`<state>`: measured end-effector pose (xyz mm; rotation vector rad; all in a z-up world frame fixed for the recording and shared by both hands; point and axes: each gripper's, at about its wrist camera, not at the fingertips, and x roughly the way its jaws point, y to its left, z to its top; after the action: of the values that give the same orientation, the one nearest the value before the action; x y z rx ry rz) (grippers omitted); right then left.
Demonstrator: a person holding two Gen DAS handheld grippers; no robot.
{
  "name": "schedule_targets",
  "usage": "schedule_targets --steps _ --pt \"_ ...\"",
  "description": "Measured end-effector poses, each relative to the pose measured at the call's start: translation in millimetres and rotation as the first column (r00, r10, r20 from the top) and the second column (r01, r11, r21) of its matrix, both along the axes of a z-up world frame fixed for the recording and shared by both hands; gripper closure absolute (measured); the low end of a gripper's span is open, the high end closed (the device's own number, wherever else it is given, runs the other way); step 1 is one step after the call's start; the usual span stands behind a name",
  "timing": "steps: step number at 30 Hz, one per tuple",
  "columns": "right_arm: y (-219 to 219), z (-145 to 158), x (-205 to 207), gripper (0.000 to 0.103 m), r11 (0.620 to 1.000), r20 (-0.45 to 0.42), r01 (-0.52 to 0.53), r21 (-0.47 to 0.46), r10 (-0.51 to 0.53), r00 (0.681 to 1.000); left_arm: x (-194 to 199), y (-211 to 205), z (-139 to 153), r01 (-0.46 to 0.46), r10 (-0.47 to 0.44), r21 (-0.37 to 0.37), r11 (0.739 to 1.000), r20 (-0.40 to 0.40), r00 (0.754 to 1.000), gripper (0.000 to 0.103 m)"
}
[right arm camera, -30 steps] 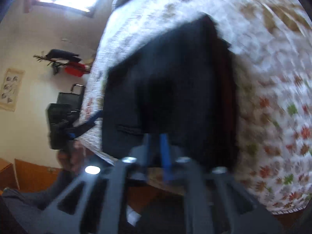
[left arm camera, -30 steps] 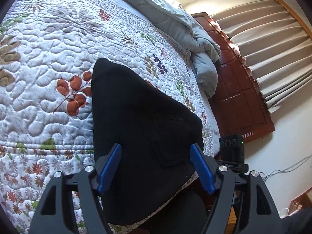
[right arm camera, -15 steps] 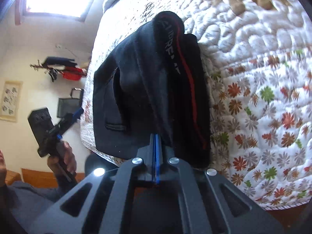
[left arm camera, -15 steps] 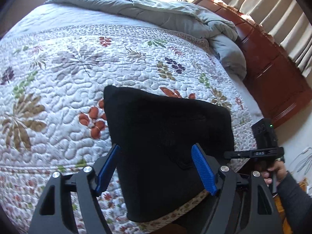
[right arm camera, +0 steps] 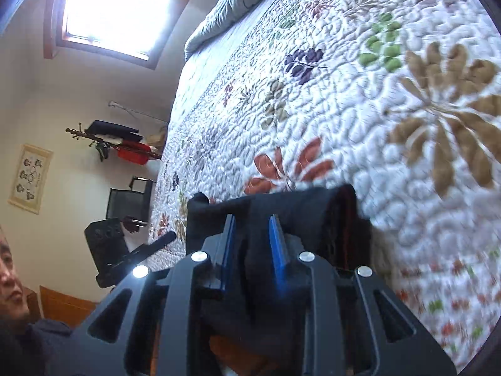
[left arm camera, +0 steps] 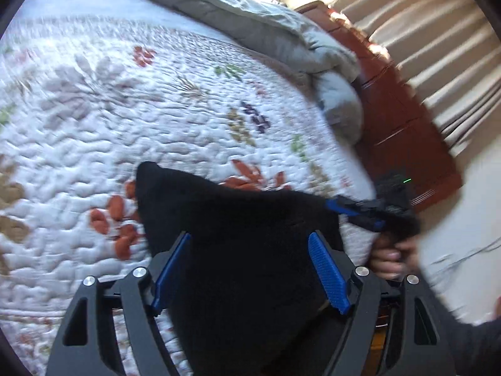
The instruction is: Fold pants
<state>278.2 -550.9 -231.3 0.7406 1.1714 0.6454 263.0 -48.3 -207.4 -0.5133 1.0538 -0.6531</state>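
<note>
Floral quilt (left arm camera: pixel 156 100) covers bed; no readable writing. Folded black pants (left arm camera: pixel 238 250) lie at bed's near edge. Left gripper (left arm camera: pixel 250 275) hovers above, jaws spread. Right gripper (right arm camera: pixel 252 244) at pants' edge, jaws parted, fabric between.

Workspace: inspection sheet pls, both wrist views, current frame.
Surface: floral quilt on the bed.
Job's things: black pants, folded, at the near bed edge.
Clutter: grey duvet bunched by the wooden headboard.
Grippers: left claw open over the pants; right claw partly open, dark fabric between its fingers, no clamp seen.
Cables: thin wires along the wall.
Surroundings: curtains, window, coat rack, person's face.
</note>
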Motion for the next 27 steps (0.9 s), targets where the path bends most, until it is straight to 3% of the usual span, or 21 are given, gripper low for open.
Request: schedule_targets --steps 2,5,8,11,13,15,17,19,20,23,25,27 --pt "2 -8 7 0.085 1.0 -0.011 -0.001 -0.006 0.001 1.0 14 3 -9 0.034 -0.035 -0.063 0.997 -0.011 0.999 0.025" --pt "-8 -30 8 0.103 1.0 -0.046 0.019 -0.019 -0.019 0.999 33 11 -37 0.019 -0.035 -0.153 0.988 -0.1 0.994 0.025" --pt "-20 -60 6 0.103 0.996 -0.098 0.047 0.07 -0.04 0.994 42 15 -58 0.002 -0.031 -0.203 0.979 -0.138 0.99 0.026" --pt "-19 -51 4 0.103 0.997 -0.079 0.049 0.053 -0.045 0.996 40 20 -55 -0.029 -0.006 -0.238 0.971 -0.147 0.989 0.026" --pt "-16 -28 -7 0.092 0.999 -0.045 0.037 0.04 -0.035 0.998 33 28 -42 -0.049 0.016 -0.263 0.964 -0.126 0.992 0.026" --pt "-10 -6 -22 0.069 0.999 -0.012 0.011 0.034 -0.011 1.0 16 37 -21 -0.047 0.024 -0.29 0.956 -0.085 0.996 0.024" --pt "0 13 -48 0.067 0.998 0.023 -0.052 0.041 0.051 0.998 -8 44 -11 -0.037 0.017 -0.311 0.95 -0.068 0.998 0.022" --pt "12 8 -69 0.067 0.995 -0.006 -0.099 0.02 0.099 0.995 -27 45 -13 -0.026 0.002 -0.326 0.945 -0.073 0.997 0.02" --pt "17 0 -77 0.068 0.992 -0.027 -0.122 -0.026 0.122 0.992 -36 45 -21 -0.031 0.0 -0.333 0.942 -0.092 0.996 0.02" --pt "9 -30 -91 0.103 0.985 -0.087 -0.115 -0.131 0.104 0.991 -47 36 -54 -0.048 -0.019 -0.344 0.938 -0.189 0.982 0.02" --pt "-9 -39 -93 0.103 0.996 -0.114 -0.072 -0.056 0.065 0.991 -51 37 -66 -0.067 -0.008 -0.346 0.936 -0.213 0.977 0.02" --pt "-13 -32 -96 0.103 0.995 -0.103 -0.071 -0.074 0.064 0.993 -53 43 -60 -0.098 0.019 -0.351 0.931 -0.223 0.975 0.02"
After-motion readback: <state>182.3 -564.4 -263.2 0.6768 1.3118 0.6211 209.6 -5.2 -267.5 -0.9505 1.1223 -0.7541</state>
